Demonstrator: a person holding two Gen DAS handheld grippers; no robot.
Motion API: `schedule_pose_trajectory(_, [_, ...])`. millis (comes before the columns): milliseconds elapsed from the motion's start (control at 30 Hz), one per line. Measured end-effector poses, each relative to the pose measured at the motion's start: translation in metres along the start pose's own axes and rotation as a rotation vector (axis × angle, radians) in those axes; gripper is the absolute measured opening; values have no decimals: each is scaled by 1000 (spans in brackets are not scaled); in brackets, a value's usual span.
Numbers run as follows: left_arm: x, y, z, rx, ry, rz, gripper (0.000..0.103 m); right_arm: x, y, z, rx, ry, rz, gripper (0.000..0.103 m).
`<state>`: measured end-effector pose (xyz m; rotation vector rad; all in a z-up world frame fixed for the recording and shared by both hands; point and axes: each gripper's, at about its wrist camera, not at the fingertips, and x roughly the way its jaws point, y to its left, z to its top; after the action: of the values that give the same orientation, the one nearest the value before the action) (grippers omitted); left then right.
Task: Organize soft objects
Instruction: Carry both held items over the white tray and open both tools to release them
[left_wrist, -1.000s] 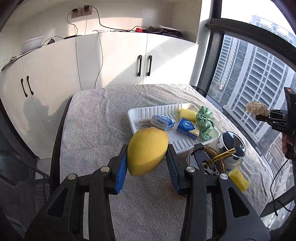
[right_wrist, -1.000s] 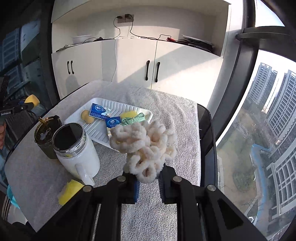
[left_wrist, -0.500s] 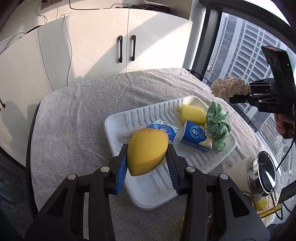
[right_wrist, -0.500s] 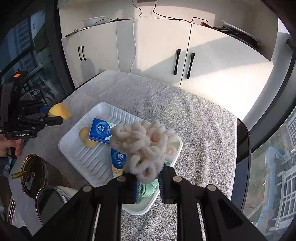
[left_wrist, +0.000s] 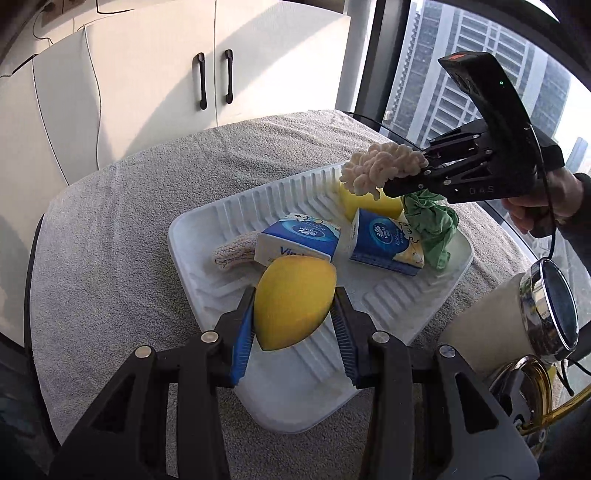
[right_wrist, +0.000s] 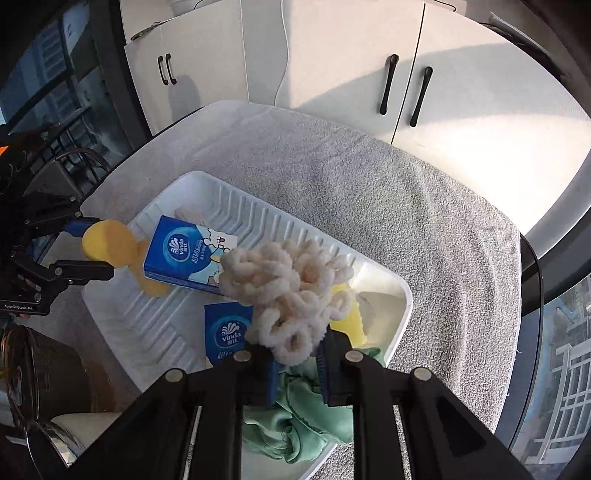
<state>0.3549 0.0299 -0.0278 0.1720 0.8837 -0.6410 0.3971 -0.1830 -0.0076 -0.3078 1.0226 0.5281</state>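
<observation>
My left gripper (left_wrist: 294, 325) is shut on a yellow egg-shaped sponge (left_wrist: 293, 301) and hangs over the near part of the white ribbed tray (left_wrist: 207, 280). My right gripper (right_wrist: 297, 360) is shut on a cream looped scrunchie (right_wrist: 288, 288), held above the tray's far right corner; it shows as the cream scrunchie (left_wrist: 376, 170) in the left wrist view. In the tray lie two blue tissue packs (left_wrist: 384, 240), a yellow sponge block (left_wrist: 354, 206), a green scrunchie (left_wrist: 432, 225) and a beige knitted piece (left_wrist: 236, 254).
The tray rests on a grey towel (left_wrist: 110, 240) that covers the table. A white steel-rimmed mug (left_wrist: 517, 317) and a dark glass cup with a gold straw (left_wrist: 532, 398) stand right of the tray. White cabinets (left_wrist: 184, 74) stand behind; a window is at the right.
Both grippers have come in and down over the tray: the left with the yellow sponge from the towel side, the right with the cream scrunchie from beside the window.
</observation>
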Motion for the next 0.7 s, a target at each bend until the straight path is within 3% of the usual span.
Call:
schedule_pose_trajectory(167, [4,-3,-4,17,9,-60,38,10,7,4,-22,15,8,18])
schedule_pose_trajectory(533, [11,3,-5,3,31,-91,40,29,13,7,-45,45,19,19])
schedule_pose_trajectory(600, [13,3,-5,-1,36,-89,43,30,14,8,-53,48,15,21])
schedule_pose_trajectory(700, [11,7,-6,-28,24,-89,57,30,16,8,-49,46,9,22])
